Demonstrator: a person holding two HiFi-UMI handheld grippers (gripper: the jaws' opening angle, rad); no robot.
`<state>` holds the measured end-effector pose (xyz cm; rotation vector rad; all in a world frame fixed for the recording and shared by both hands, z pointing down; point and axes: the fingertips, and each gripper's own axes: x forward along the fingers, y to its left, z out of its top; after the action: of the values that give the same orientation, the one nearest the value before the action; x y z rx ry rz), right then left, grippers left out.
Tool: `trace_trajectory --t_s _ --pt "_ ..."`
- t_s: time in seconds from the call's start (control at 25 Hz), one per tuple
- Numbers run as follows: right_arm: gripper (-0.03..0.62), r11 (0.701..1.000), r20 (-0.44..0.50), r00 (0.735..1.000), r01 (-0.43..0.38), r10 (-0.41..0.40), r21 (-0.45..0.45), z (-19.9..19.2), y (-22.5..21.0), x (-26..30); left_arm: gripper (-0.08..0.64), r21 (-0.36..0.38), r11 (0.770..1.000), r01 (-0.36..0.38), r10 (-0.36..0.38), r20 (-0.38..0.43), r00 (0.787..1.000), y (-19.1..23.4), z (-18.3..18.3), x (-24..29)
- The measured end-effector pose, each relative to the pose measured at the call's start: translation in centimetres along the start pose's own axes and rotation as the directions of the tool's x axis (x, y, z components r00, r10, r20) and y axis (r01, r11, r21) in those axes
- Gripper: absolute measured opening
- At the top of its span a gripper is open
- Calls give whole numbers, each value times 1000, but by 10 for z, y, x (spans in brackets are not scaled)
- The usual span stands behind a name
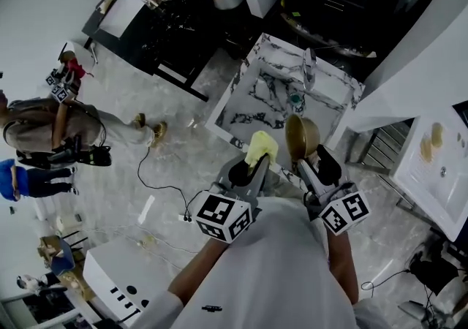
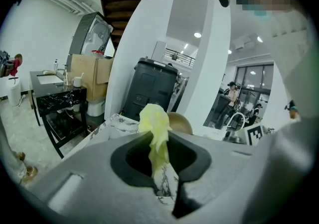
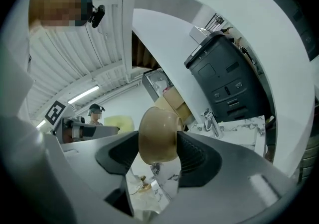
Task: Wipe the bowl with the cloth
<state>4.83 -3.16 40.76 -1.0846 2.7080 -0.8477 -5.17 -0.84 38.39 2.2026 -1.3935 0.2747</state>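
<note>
- While the left gripper [image 2: 160, 151] is clamped on only a thin fold of the yellow cloth [image 2: 153, 121], most of the cloth bunches loose above the jaws, so a firm rub could tug it free.
- The right gripper [image 3: 158, 156] grips the tan bowl [image 3: 158, 133] between its jaws, held in the air just beside the cloth, over the near edge of the marble-patterned counter [image 1: 248, 97].
- Pressing the cloth sideways could twist the smooth bowl in that grip — it might slip and drop.
</note>
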Motion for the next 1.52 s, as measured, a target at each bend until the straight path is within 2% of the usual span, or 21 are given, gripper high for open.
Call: trace_trajectory --t_s 0.24,0.44,0.64,1.04,1.28,1.52 --pt "249 1000 7 1000 -25 25 -4 6 -7 6 61 -7 1000 -17 17 -16 1000 6 3 10" --pt "249 1000 13 1000 -3 3 23 3 -19 5 61 -4 1000 18 -18 -45 999 2 2 20" --pt "249 999 15 999 -35 35 -9 9 -12 13 61 -22 999 34 -35 -31 999 4 8 31" --pt "249 998 -3 998 -65 65 -18 7 -5 26 61 -38 997 74 -75 -49 996 11 7 41" --pt "250 996 -18 997 -78 78 -32 4 -2 33 61 -15 990 142 -142 -47 989 6 17 47" --pt "249 991 -31 991 -132 131 -19 4 9 39 61 5 978 208 -207 -75 975 -3 20 51"
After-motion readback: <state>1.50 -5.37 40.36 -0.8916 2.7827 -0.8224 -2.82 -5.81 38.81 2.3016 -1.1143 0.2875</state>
